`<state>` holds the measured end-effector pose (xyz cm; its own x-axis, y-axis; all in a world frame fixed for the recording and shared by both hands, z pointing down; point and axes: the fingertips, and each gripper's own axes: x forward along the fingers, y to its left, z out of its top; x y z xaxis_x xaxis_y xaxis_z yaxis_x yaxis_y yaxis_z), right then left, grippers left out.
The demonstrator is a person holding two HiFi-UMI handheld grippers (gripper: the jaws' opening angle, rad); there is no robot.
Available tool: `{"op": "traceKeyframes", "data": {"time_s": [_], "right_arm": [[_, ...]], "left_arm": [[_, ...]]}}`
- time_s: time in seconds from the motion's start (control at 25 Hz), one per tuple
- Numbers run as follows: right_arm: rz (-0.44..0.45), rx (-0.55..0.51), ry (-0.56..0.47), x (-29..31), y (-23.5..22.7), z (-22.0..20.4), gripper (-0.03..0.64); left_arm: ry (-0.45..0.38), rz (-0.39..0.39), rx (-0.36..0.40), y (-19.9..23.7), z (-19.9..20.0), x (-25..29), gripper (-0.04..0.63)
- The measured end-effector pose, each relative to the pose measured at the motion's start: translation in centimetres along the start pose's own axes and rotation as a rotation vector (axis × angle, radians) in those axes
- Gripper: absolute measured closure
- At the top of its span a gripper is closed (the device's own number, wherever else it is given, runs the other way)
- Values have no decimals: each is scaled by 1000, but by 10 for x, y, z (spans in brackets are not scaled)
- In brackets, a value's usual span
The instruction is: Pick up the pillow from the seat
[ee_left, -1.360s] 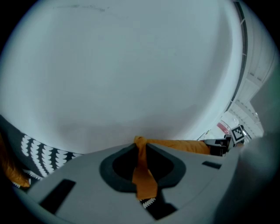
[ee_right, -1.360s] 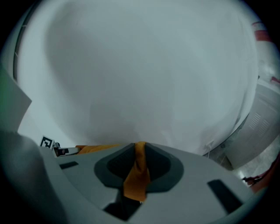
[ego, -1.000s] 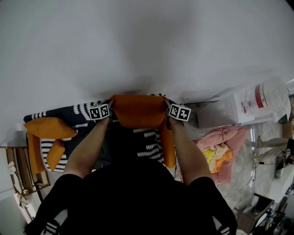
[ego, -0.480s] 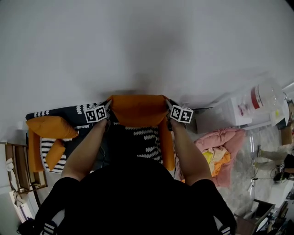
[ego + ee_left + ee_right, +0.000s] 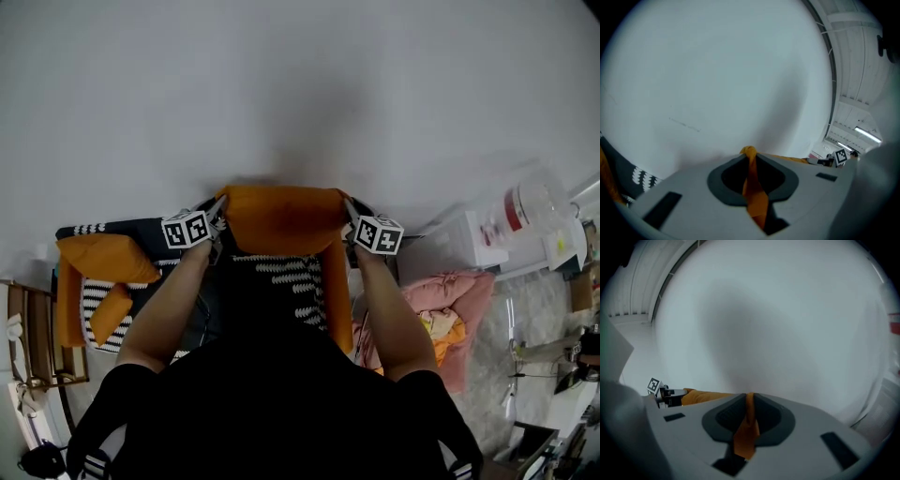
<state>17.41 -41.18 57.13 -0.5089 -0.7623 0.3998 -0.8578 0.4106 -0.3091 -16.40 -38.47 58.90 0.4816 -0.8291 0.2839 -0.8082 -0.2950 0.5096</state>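
Left fingers, right fingers tight on pillow

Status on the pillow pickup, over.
Left tool shut on one pillow corner, right tool shut on the other. It hangs between them above the patterned seat. Only white wall ahead.
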Motion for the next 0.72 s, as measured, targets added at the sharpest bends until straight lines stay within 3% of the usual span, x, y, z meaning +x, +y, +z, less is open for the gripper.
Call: {"op": "traceKeyframes", "data": {"time_s": [0.72], "right_arm": [[104,-62,-200,-80,66,104,572]], "left_arm": [[-158,-107,10,-75,92,-77,548]]}}
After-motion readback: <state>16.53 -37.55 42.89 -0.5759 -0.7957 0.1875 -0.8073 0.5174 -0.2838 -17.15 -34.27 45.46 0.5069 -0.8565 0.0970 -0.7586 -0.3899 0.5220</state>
